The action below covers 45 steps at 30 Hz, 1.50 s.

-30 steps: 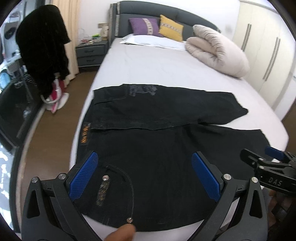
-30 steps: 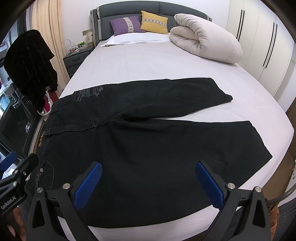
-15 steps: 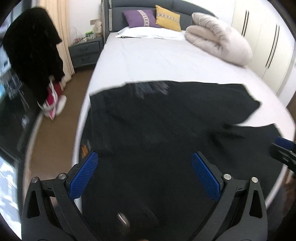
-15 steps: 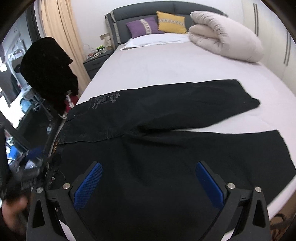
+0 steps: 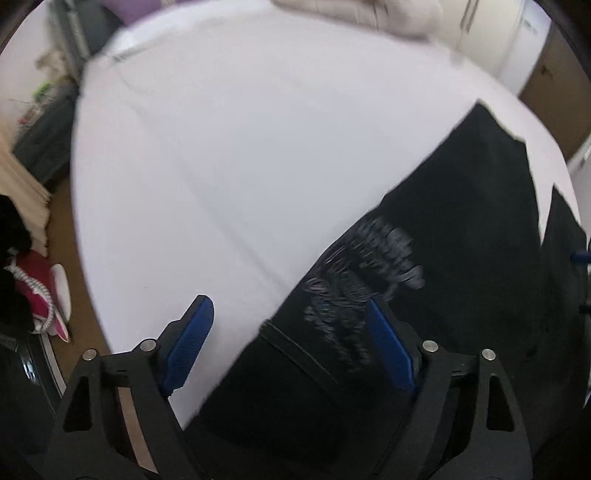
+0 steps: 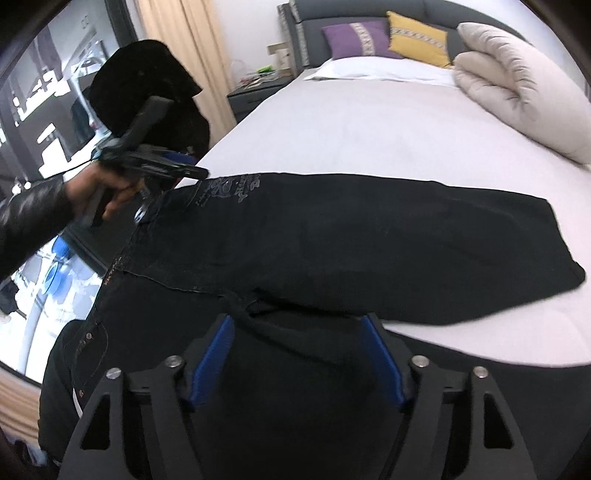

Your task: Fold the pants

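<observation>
Bed (image 6: 369,140), white sheet, filling most of both views; black pants (image 6: 369,236) spread flat across its near part, waistband toward the left edge, the two legs running right, the far leg ending in a hem near the right side. A grey print (image 6: 229,188) marks the seat near the waistband; the same print (image 5: 362,273) appears blurred in the left wrist view. Rolled beige duvet (image 6: 517,88) at the far right of the bed; purple pillow (image 6: 354,38) and yellow pillow (image 6: 417,38) against the grey headboard (image 6: 369,11). Dark nightstand (image 6: 255,92) beside the bed, beige curtain (image 6: 184,48) behind it, and a black garment (image 6: 147,81) hanging at left.

Left tongs (image 5: 291,347): jaws wide apart, holding nothing, hovering over the far waistband corner, one blue pad (image 5: 188,343) over bare sheet and the other over the cloth; contact with the cloth cannot be told. In the right wrist view the left tongs (image 6: 177,170) are held in the left hand (image 6: 99,192) at that same corner.

Right tongs (image 6: 295,365): jaws wide apart, empty, poised over the crotch seam where the legs part; blue pads (image 6: 384,369) to either side of a raised fold, touching or not cannot be told
</observation>
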Tool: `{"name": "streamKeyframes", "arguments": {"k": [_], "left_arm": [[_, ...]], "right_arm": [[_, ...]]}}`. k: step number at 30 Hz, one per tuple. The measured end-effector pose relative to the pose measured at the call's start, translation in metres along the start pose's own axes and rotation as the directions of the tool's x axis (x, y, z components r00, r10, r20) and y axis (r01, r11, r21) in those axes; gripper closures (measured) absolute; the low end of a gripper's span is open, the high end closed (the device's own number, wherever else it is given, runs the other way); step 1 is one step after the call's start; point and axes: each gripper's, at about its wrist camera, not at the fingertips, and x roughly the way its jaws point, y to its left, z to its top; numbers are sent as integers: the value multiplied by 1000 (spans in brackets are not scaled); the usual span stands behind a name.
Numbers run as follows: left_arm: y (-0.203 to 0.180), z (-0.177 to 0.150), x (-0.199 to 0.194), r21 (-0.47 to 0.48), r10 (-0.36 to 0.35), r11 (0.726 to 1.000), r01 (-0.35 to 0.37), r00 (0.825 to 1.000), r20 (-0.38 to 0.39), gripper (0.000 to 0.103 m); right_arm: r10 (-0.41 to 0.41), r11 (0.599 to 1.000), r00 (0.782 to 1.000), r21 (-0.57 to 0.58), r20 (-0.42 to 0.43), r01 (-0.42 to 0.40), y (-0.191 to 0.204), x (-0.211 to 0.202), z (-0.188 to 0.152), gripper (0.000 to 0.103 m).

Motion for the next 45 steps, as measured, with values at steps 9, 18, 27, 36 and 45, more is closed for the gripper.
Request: {"name": "streamKeyframes", "arguments": {"k": [9, 18, 27, 36, 45], "left_arm": [[13, 7, 29, 15, -76, 997, 78, 992, -99, 85], [-30, -26, -5, 84, 70, 994, -76, 994, 81, 96], [-56, -63, -40, 102, 111, 986, -134, 972, 209, 96], [-58, -84, -56, 86, 104, 988, -126, 968, 229, 96], [-65, -103, -84, 44, 84, 994, -100, 957, 278, 96]], "right_arm": [[34, 989, 999, -139, -40, -39, -4, 30, 30, 44], [6, 937, 998, -347, -55, -25, 3, 74, 114, 45], [-80, 840, 984, -541, -161, -21, 13, 148, 173, 53], [-104, 821, 956, -567, -274, -73, 17, 179, 183, 95], [7, 886, 973, -449, -233, -114, 27, 145, 180, 98]]}}
